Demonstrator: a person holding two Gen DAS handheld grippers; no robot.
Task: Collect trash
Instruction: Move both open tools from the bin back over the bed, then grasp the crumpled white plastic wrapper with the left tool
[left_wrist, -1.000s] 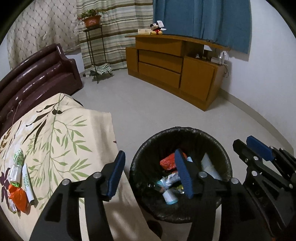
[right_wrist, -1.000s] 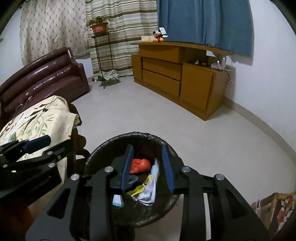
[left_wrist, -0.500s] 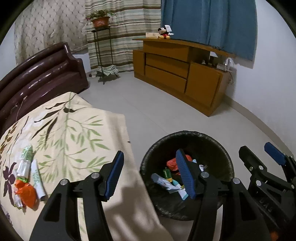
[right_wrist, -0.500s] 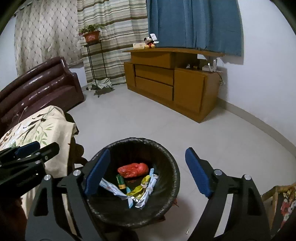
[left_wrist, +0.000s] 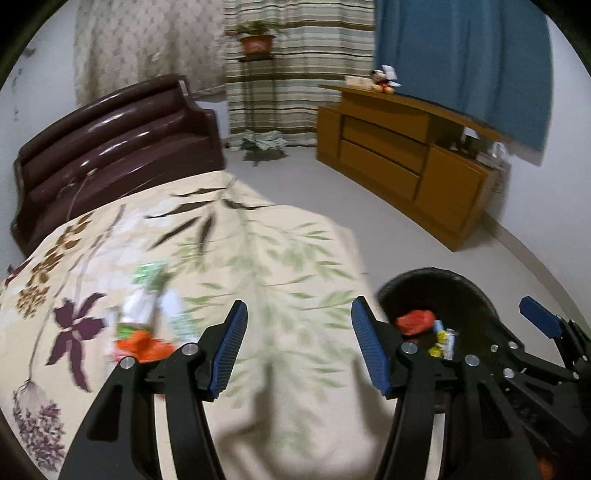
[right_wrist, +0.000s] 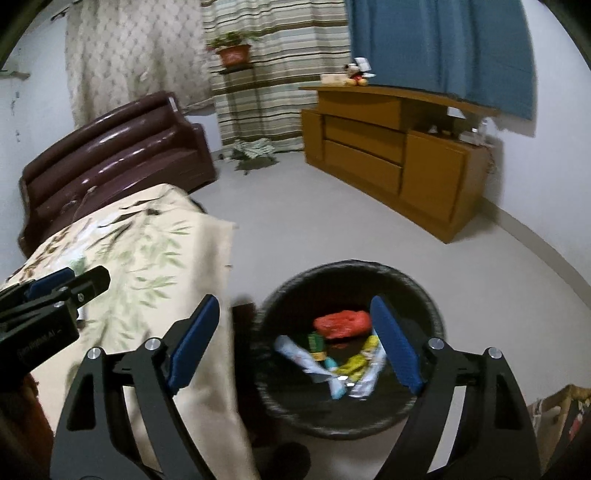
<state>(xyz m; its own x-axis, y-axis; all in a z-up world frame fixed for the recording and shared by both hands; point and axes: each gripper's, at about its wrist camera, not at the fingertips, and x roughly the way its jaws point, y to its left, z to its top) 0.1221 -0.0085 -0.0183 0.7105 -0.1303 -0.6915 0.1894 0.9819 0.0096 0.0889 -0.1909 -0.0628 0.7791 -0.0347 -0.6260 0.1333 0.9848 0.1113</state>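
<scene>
Blurred on the leaf-print tablecloth (left_wrist: 280, 258) lies a small pile of trash: an orange wrapper (left_wrist: 142, 347) and white-and-green tubes (left_wrist: 147, 295). My left gripper (left_wrist: 299, 304) hovers open just right of the pile, nothing between its fingers. The black bin (right_wrist: 354, 265) stands on the floor beside the table and holds a red wrapper (right_wrist: 341, 323), a white tube (right_wrist: 299, 356) and other scraps. Above the bin's near left rim my right gripper (right_wrist: 293, 300) is open wide and empty. The bin (left_wrist: 436, 280) also shows at the left wrist view's right.
A dark brown sofa (left_wrist: 110, 147) stands behind the table. A wooden cabinet (right_wrist: 388, 155) runs along the far wall, with a plant stand (right_wrist: 232, 55) by the striped curtain. A woven basket (right_wrist: 565, 413) sits at the lower right. Bare floor surrounds the bin.
My right gripper opened and let its white-and-yellow wrapper fall into the bin. My left gripper swung left from the bin to over the tablecloth, closer to the pile of trash.
</scene>
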